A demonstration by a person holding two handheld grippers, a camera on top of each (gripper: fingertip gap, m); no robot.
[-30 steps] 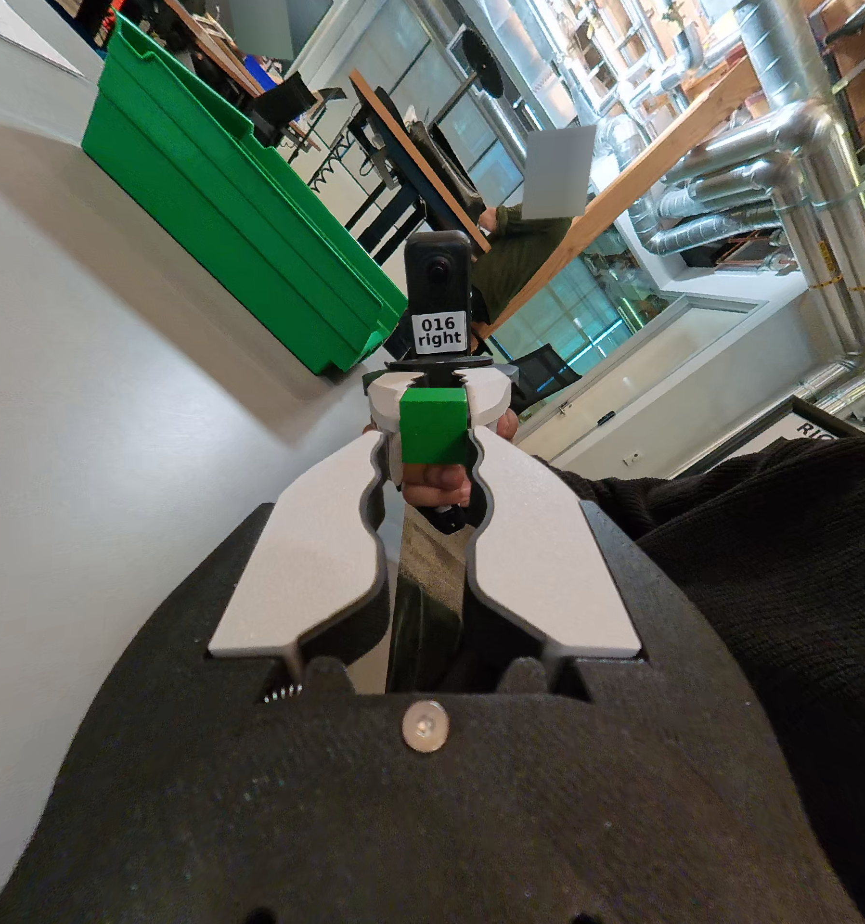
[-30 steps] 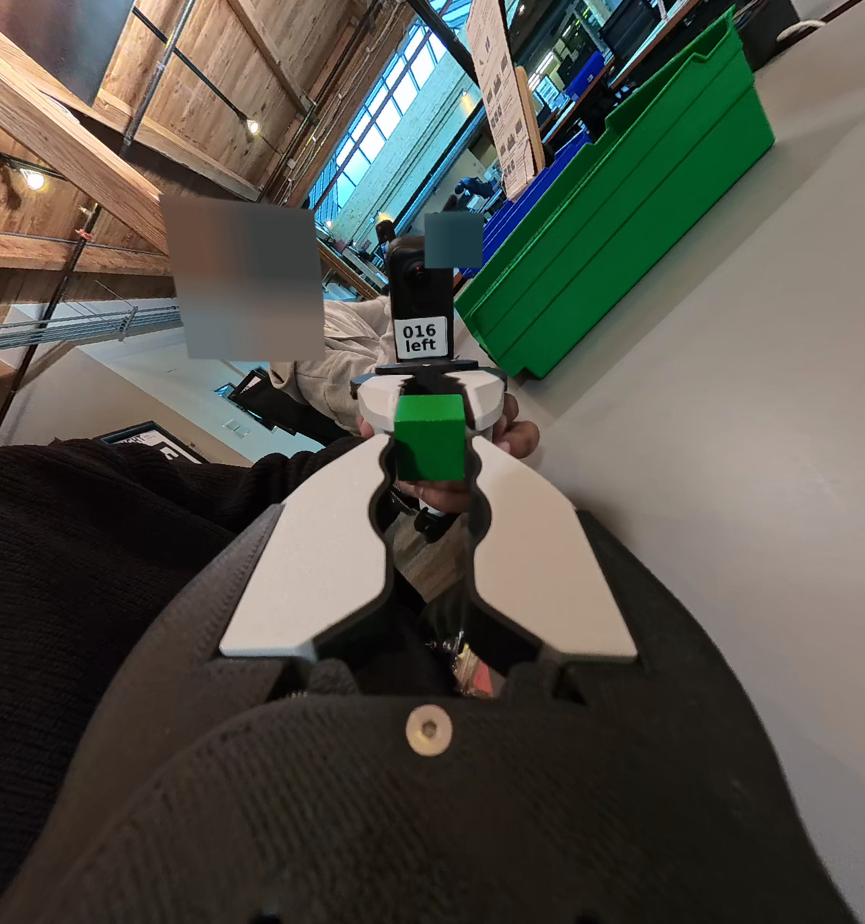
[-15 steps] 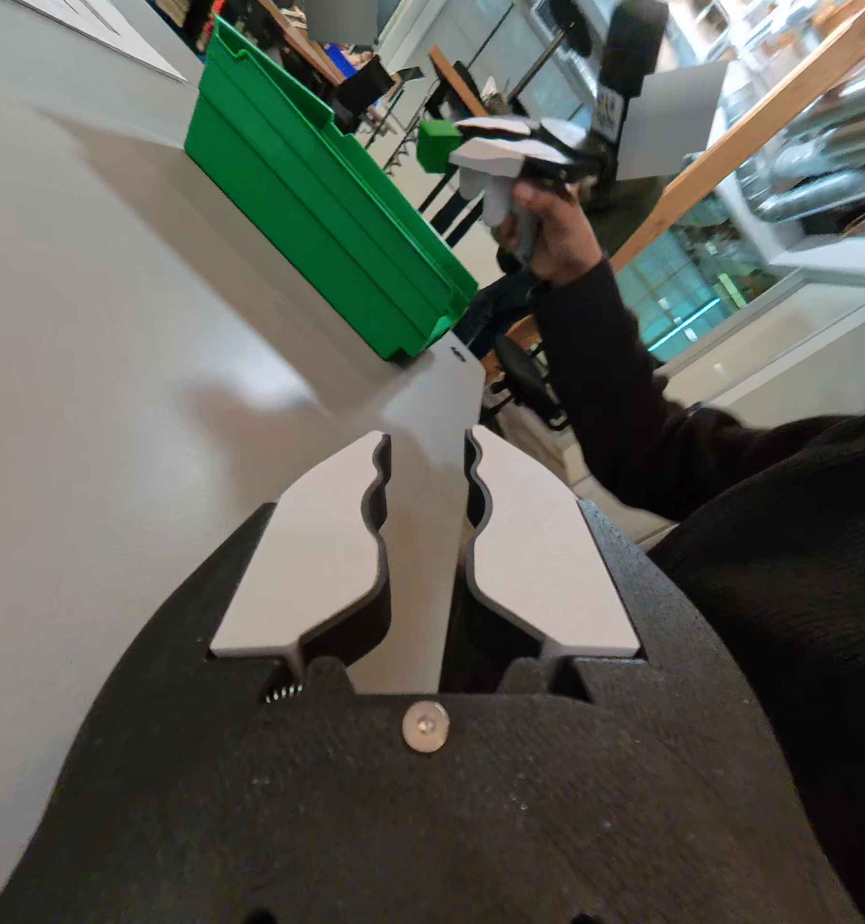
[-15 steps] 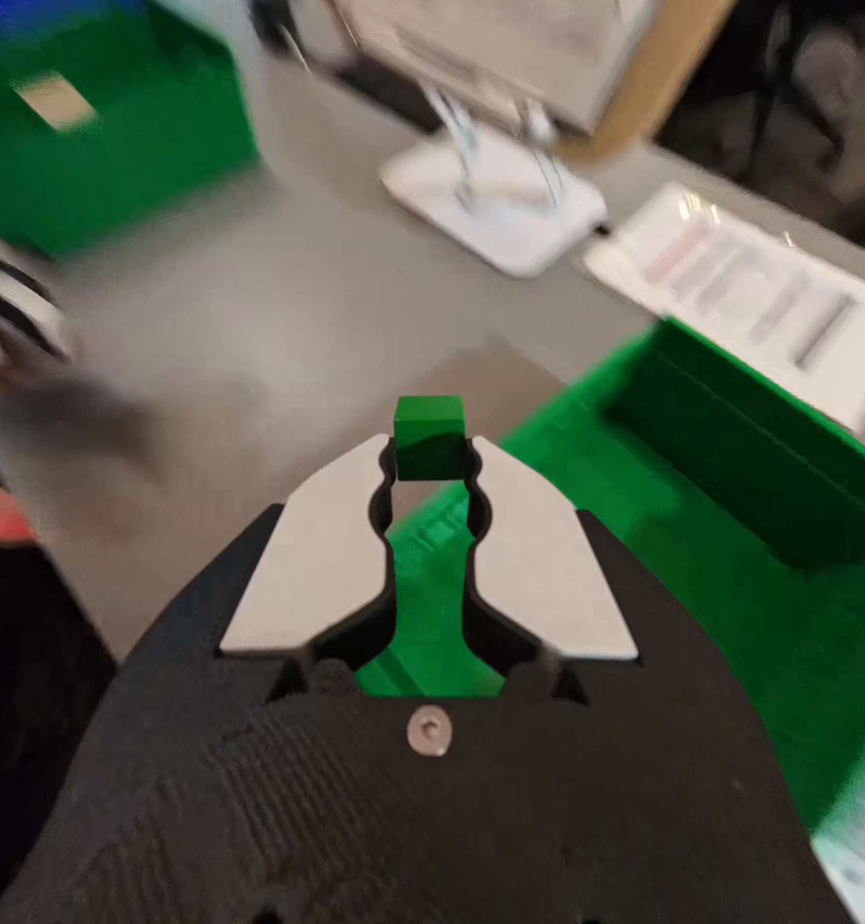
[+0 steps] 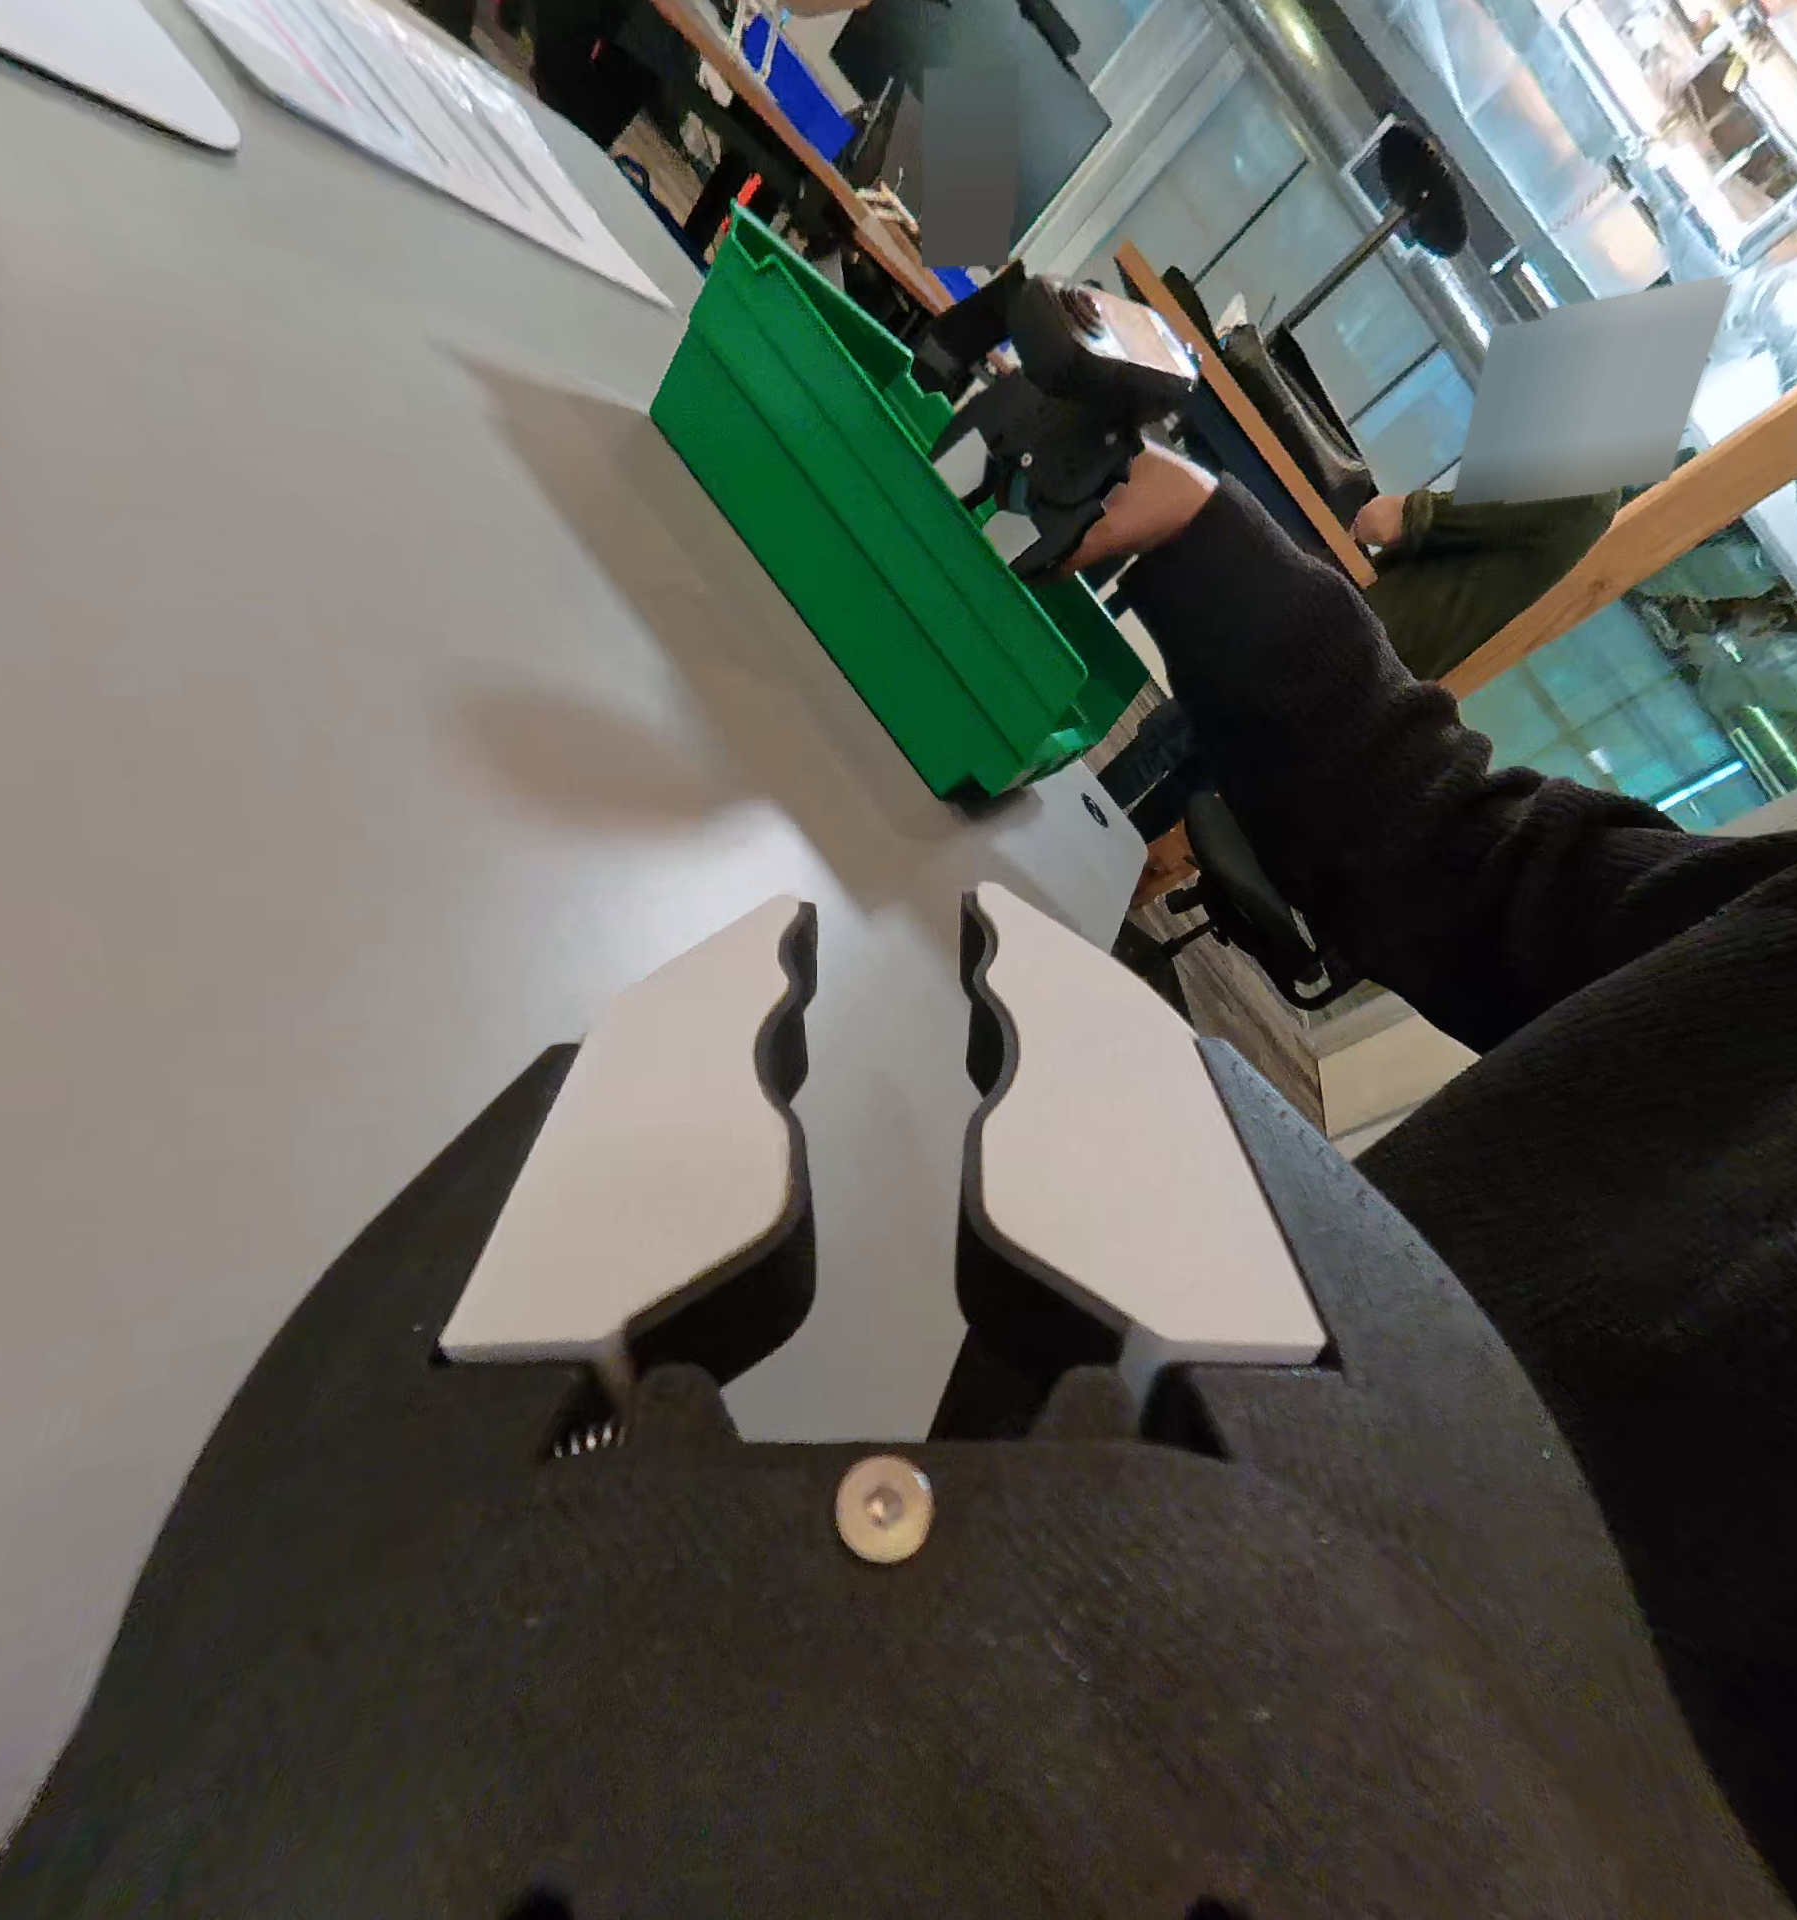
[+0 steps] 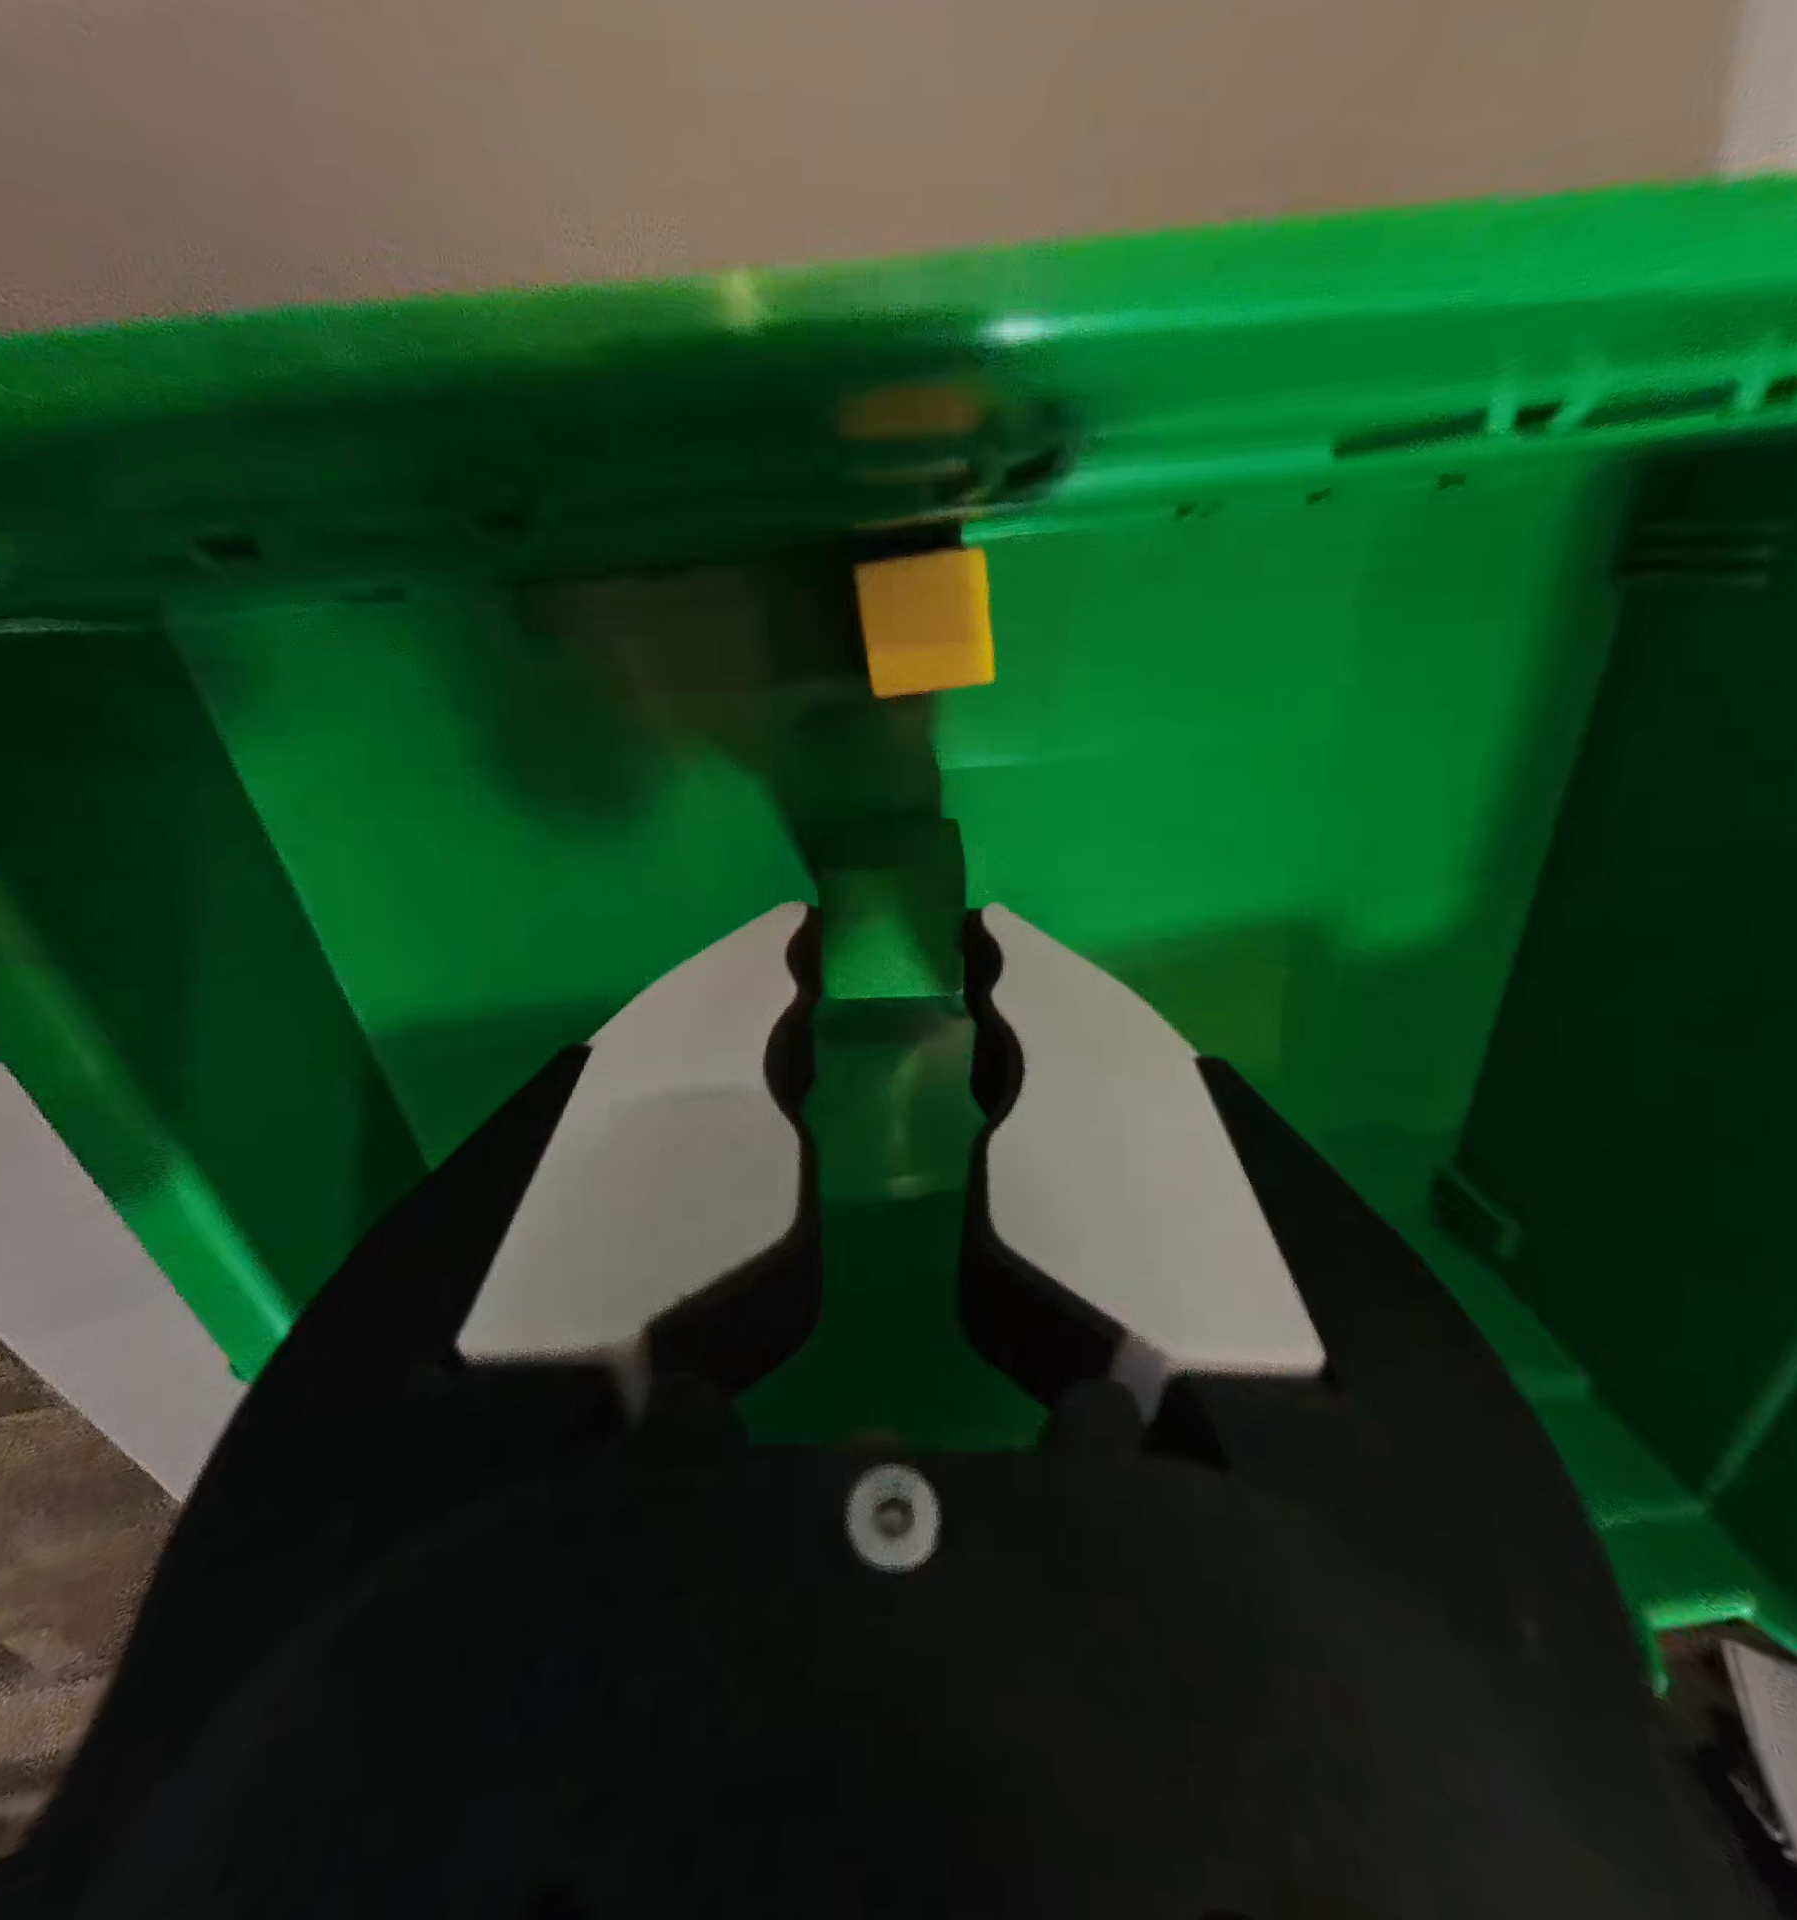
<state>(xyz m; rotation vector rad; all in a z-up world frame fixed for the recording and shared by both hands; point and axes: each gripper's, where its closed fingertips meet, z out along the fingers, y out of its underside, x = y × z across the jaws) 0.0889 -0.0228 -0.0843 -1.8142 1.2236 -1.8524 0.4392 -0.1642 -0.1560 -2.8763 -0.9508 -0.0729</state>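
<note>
Since half a second ago the right gripper [image 6: 892, 920] has swung down into the green bin [image 6: 1237, 312], carrying the green cube [image 6: 886, 935] pinched between its tips. The left gripper [image 5: 886, 914] has dropped low over the grey table [image 5: 250, 623], jaws narrowly apart and empty. Beyond the held cube, a yellow cube [image 6: 925, 634] lies on the bin's floor by the far wall. The green cube looks light, stiff and smooth; flat opposite faces suit the grip.
</note>
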